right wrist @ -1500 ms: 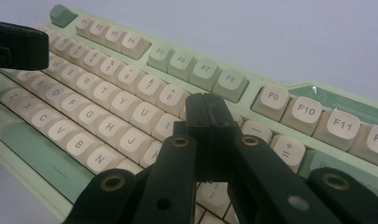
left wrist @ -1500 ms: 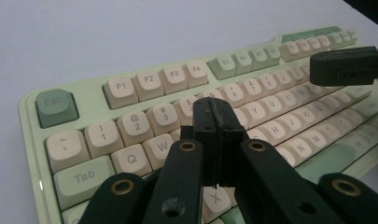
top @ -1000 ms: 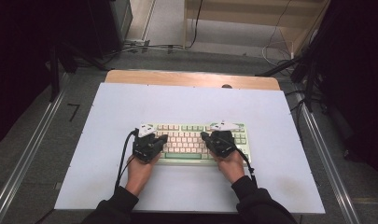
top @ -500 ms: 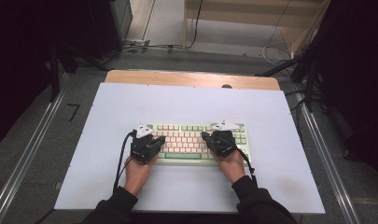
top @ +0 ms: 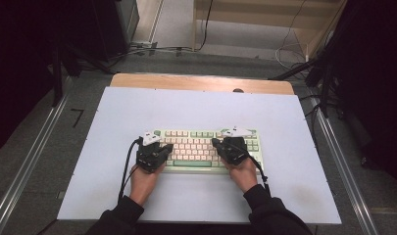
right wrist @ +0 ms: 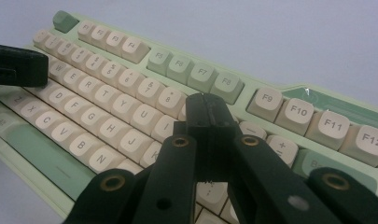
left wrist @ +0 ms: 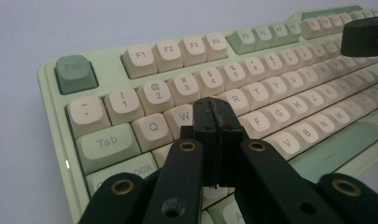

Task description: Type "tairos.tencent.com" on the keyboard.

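A pale green keyboard (top: 201,147) with cream keys lies near the front middle of the white table (top: 201,112). My left gripper (top: 165,147) is shut, its jaws pressed together with nothing between them, hovering over the keyboard's (left wrist: 130,79) left side; in the left gripper view its tip (left wrist: 213,105) sits near the W and E keys. My right gripper (top: 216,143) is shut too, empty, over the keyboard's (right wrist: 270,98) right half; its tip (right wrist: 206,100) is near the 9 and O keys. Each gripper view shows the other gripper's black jaw at its edge.
The white table ends in a wooden strip (top: 201,82) at the back. Metal rails (top: 34,156) run along both sides, with grey floor beyond. Cables (top: 152,49) lie on the floor behind the table. Bare table surface surrounds the keyboard.
Both hands stay over the keyboard; the left gripper has shifted slightly. Nothing was taken hold of or let go.
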`<move>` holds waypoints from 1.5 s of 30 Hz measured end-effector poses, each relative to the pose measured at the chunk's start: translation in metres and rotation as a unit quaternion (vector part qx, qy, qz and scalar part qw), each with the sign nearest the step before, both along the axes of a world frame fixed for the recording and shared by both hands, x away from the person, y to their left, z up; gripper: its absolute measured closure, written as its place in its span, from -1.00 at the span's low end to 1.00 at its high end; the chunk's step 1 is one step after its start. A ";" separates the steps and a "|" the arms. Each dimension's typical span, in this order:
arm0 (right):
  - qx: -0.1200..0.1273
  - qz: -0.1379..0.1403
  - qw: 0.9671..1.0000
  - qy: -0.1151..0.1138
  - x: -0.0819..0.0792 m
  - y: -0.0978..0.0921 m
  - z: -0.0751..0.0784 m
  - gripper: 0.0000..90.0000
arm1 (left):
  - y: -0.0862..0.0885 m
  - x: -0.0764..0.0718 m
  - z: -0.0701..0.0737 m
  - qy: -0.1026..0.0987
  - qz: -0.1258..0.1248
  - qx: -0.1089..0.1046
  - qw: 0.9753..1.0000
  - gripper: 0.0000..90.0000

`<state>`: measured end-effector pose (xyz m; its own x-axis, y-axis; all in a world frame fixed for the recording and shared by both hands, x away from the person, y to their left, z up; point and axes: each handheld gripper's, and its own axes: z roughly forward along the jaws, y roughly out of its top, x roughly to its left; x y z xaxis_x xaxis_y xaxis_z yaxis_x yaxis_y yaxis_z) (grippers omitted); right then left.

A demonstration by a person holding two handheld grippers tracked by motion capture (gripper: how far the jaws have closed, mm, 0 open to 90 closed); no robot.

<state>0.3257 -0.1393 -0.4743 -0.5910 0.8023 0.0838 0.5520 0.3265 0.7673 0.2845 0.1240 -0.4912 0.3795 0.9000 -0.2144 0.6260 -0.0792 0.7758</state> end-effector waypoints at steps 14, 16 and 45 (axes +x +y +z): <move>0.000 0.000 1.000 -0.001 0.000 0.000 0.001 0.94 | -0.001 0.000 -0.001 0.001 -0.003 0.007 1.000 1.00; 0.000 0.000 1.000 -0.001 0.000 0.000 0.001 0.94 | -0.002 0.000 -0.001 0.001 -0.002 0.009 1.000 1.00; 0.004 0.004 1.000 -0.002 -0.007 -0.005 0.003 0.94 | 0.008 0.000 0.001 -0.014 0.017 -0.020 1.000 1.00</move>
